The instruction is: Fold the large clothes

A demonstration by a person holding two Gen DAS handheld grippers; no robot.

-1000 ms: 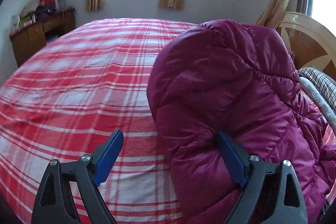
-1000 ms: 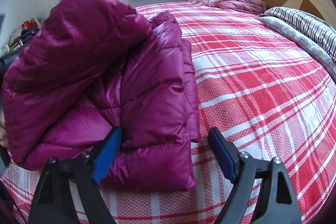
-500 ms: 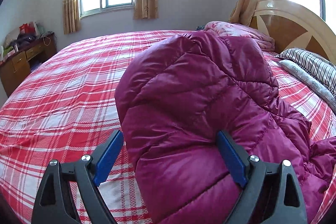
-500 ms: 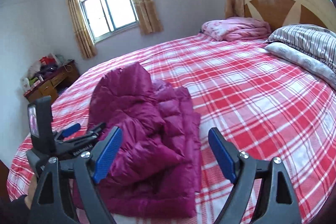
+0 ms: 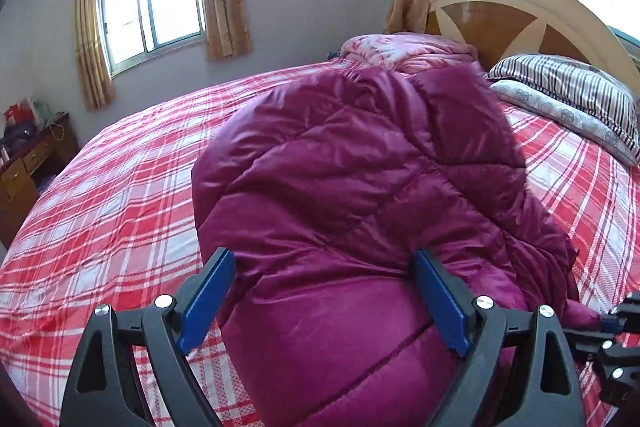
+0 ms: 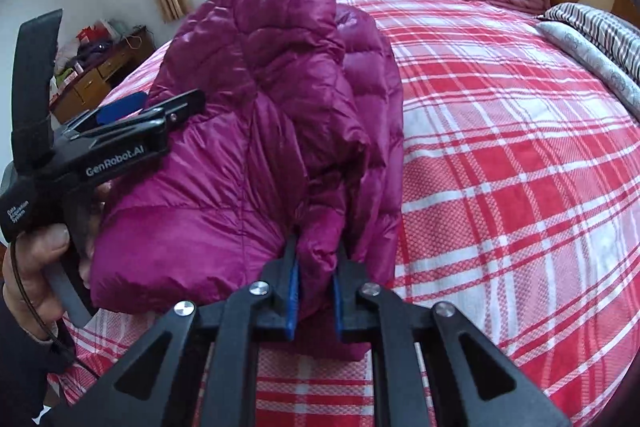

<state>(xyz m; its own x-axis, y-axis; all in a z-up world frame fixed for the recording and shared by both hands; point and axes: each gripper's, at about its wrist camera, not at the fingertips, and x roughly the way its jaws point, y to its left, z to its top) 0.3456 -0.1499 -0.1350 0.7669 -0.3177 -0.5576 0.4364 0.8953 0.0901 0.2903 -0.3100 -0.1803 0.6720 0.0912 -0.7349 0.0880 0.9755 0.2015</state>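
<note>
A magenta quilted down jacket (image 5: 352, 195) lies bunched on a bed with a red and white plaid sheet (image 5: 120, 195). My left gripper (image 5: 324, 287) is open, its blue pads spread wide with the puffy jacket bulging between them. In the right wrist view the jacket (image 6: 256, 131) rises in a heap, and my right gripper (image 6: 316, 267) is shut on a fold at its near edge. The left gripper (image 6: 132, 123) also shows there at the jacket's left side, held by a hand.
A wooden headboard (image 5: 516, 23) stands at the far right with a striped pillow (image 5: 568, 91) and a pink folded quilt (image 5: 404, 51). A wooden cabinet (image 5: 28, 163) stands left of the bed. Open sheet lies to the right of the jacket (image 6: 500, 163).
My right gripper has moved in and closed on the jacket's near fold. The left gripper has swung right and stayed open around the jacket.
</note>
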